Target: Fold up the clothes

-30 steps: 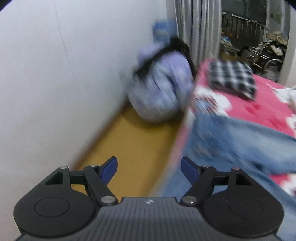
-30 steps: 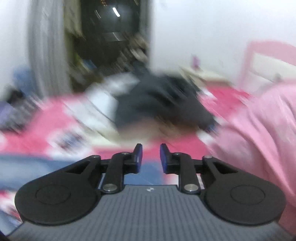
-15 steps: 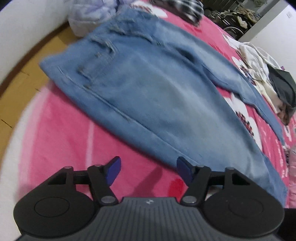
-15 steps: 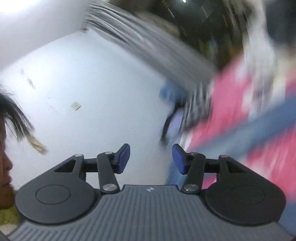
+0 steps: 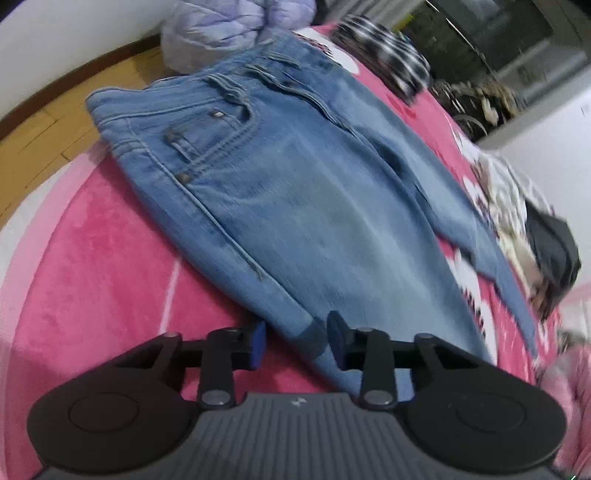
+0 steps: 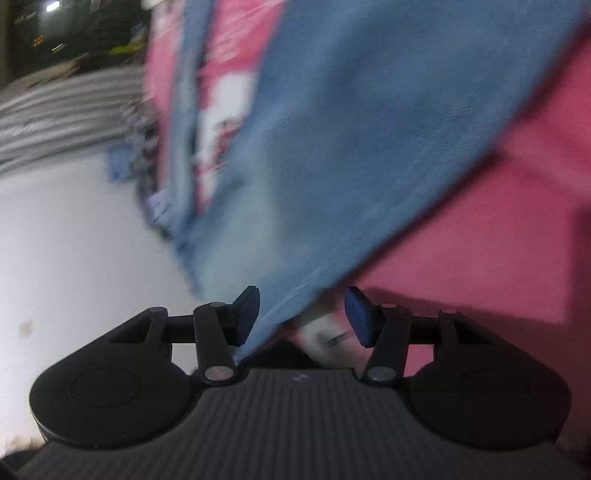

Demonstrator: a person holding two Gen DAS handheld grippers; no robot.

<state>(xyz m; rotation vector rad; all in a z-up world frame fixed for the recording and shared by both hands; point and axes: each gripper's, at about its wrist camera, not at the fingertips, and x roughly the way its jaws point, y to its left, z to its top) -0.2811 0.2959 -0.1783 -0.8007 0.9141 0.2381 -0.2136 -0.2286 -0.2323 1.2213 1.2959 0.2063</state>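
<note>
A pair of light blue jeans lies spread on a pink blanket, running from the waistband at the upper left of the left wrist view down to the lower right, where one leg stretches toward the right edge. The left gripper sits at the bottom centre of that view, right at the near side edge of the jeans; its jaws are closing, with the denim edge between the blue pads, though a gap still shows and the pads do not press on the cloth. Above the jeans, at the top of the frame, sit a lilac padded garment and a black-and-white checked cloth; a heap of pale and dark clothes lies at the right edge, and wooden floor shows at the upper left. In the blurred right wrist view, the right gripper is at the bottom centre with its jaws apart, and a denim leg end hangs or lies between them; it seems to touch neither pad, but the blur makes this uncertain.
</note>
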